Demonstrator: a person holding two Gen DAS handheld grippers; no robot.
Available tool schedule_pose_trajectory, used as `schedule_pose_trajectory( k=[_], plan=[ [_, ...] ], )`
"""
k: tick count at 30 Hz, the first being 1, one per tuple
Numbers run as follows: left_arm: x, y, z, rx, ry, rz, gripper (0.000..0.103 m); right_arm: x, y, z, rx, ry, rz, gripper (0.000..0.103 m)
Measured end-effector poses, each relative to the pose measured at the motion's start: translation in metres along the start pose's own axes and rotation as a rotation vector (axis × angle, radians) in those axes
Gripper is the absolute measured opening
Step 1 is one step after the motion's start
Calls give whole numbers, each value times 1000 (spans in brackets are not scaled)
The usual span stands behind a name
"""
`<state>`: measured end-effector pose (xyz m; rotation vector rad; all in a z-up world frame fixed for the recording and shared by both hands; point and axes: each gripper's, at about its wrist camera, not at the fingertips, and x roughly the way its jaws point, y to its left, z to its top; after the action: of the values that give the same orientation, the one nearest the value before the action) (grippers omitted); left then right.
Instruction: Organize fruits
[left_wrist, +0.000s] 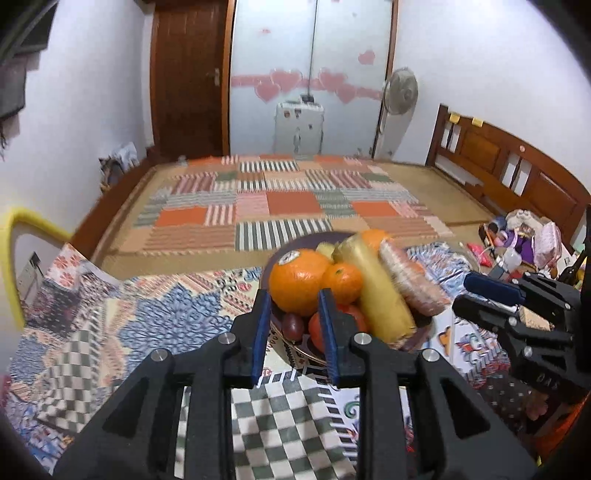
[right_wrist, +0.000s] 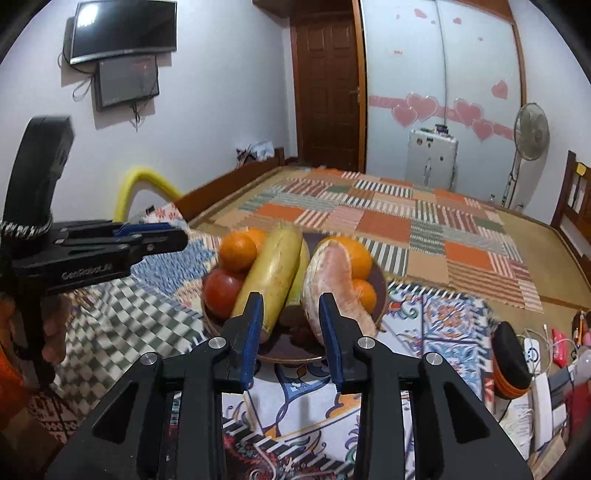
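Patchwork cloth (right_wrist: 454, 317) under my fruit bowl (right_wrist: 380, 280); bed (left_wrist: 280, 206) behind. Left gripper (left_wrist: 293, 295), right gripper (right_wrist: 291, 299) spread, empty. Bowl's bottom fruit blurred.

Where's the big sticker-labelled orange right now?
In the left wrist view the big orange sits at the left front of the fruit bowl, touching a smaller orange on its right, just beyond the open left tool.

Dark brown bowl (right_wrist: 380, 280). Large orange (left_wrist: 297, 282), bright orange with white sticker; small orange (left_wrist: 342, 282) same hue. Long fruit (right_wrist: 271, 273) pale yellow, brown-flecked. Tomato (right_wrist: 221, 291) red. Cut fruit (right_wrist: 328, 284) pinkish, tan rind. Tablecloth (left_wrist: 155, 317) blue-and-cream patterned, green-white checks. Bedspread (right_wrist: 424, 221) orange squares, striped patches. Gripper pads (right_wrist: 251, 336) blue on black.
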<state>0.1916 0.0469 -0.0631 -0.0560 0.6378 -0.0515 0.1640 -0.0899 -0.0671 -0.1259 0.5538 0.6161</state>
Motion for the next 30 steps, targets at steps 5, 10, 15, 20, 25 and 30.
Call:
schedule_pose_trajectory(
  k=[5,10,15,20,25,30],
  plan=[
    [-68,-19,3,43,-138,51,26,-55,8,16,2,-112,-17,28],
    [-135,-36,1,41,-260,48,26,-112,22,27,17,-236,-24,29],
    [-199,-59,-10,67,-374,46,28,-166,49,28,8,-342,-59,30],
    [-243,-73,-23,71,-447,36,48,-198,69,22,5,-414,-86,47],
    [-275,-80,-36,66,-496,23,68,-217,83,17,15,-463,-106,63],
    [-296,-83,-51,76,-525,29,75,-227,95,11,13,-499,-164,81]
  ],
)
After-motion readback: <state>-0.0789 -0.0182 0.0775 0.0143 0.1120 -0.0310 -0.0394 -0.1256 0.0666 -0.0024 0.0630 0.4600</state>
